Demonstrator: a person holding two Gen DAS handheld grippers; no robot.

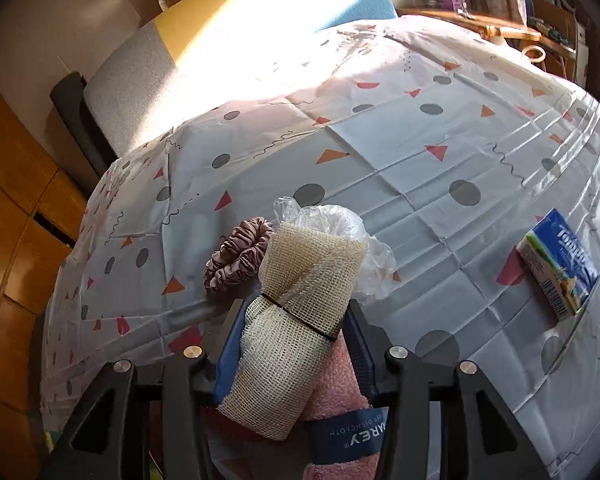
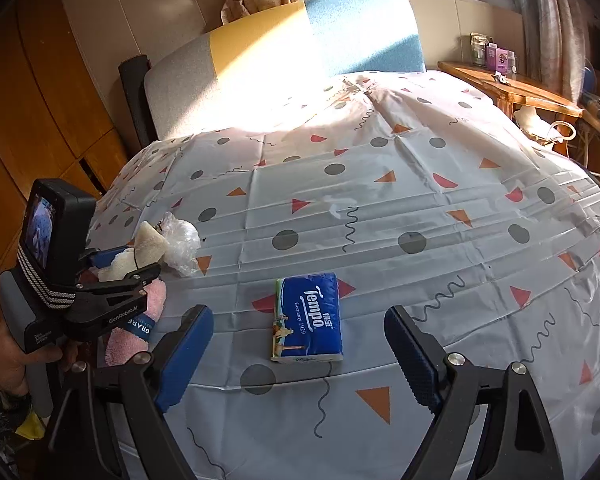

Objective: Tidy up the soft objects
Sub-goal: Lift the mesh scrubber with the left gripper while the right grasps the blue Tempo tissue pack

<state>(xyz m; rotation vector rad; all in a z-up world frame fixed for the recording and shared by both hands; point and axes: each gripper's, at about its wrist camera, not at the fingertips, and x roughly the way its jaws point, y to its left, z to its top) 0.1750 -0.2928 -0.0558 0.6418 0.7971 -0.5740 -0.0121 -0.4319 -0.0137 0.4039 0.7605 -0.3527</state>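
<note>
At the table's [image 2: 420, 264] left edge, the left gripper [image 1: 290, 320] pinches a cream mesh roll [image 1: 296, 312] over a pink towel [image 1: 336, 384], beside a scrunchie [image 1: 236, 260] and crumpled plastic [image 1: 340, 224]. The tissue pack [image 2: 310, 316] lies mid-table, lying untouched before the right gripper [image 2: 300, 356], whose fingers [image 2: 184, 356] are spread wide.

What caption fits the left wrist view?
Left tool closed around a rolled mesh cloth, beside a pink scrunchie.

wrist views angled down, sharing tablecloth [image 1: 400, 152]
</note>
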